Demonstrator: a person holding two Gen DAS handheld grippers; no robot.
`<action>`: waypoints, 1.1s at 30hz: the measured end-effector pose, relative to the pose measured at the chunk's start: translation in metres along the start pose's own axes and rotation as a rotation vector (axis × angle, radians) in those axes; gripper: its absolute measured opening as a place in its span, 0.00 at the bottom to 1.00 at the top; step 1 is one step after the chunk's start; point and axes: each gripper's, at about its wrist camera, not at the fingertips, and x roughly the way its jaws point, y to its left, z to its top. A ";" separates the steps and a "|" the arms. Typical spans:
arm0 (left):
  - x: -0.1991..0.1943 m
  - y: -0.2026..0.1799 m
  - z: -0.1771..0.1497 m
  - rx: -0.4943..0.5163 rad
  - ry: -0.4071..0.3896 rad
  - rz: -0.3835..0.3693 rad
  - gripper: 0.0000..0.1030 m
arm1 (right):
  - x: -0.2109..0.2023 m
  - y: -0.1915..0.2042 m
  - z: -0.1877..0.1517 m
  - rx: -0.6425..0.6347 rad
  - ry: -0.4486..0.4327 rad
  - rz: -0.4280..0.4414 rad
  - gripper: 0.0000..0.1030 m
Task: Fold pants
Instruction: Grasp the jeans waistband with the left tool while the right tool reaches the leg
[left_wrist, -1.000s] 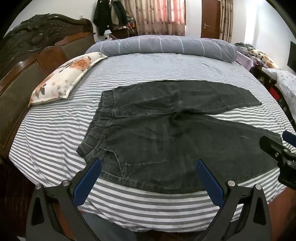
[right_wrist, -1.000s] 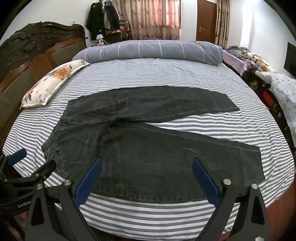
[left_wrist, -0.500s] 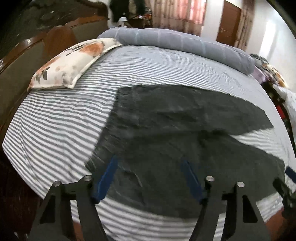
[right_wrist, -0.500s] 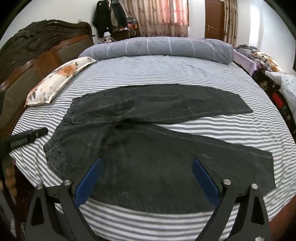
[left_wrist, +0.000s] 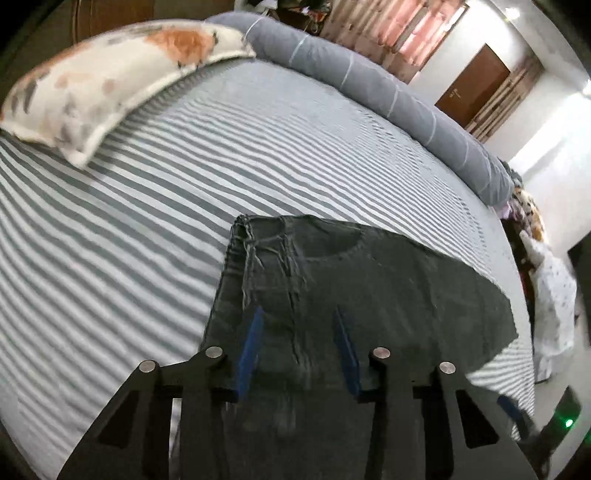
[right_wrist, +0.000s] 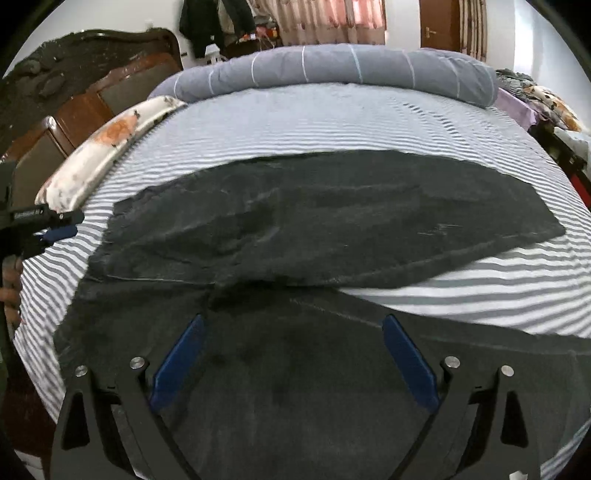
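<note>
2 grippers hang low over a pair of dark grey denim pants (right_wrist: 332, 229) spread flat on a grey-and-white striped bedsheet (right_wrist: 332, 114), legs pointing right and waistband to the left. The left gripper (left_wrist: 298, 347), blue-padded, has its fingers at a narrow gap over the waistband end of the nearer leg, with fabric showing between them; whether they pinch the cloth cannot be told. The right gripper (right_wrist: 291, 354) stands wide apart above the nearer leg, gripping nothing. A floral white-and-orange pillow (left_wrist: 110, 74) lies near the dark wooden headboard (right_wrist: 74, 92), and a long grey rolled duvet (right_wrist: 332, 70) runs along the far edge.
</note>
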 end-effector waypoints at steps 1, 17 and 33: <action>0.009 0.006 0.006 -0.012 0.006 -0.010 0.36 | 0.008 0.001 0.002 -0.005 0.008 0.002 0.91; 0.075 0.043 0.033 -0.159 0.062 -0.178 0.22 | 0.056 0.003 0.014 -0.030 0.035 -0.006 0.91; 0.055 0.076 0.011 -0.232 0.075 -0.146 0.22 | 0.059 0.004 0.009 -0.032 0.045 0.012 0.91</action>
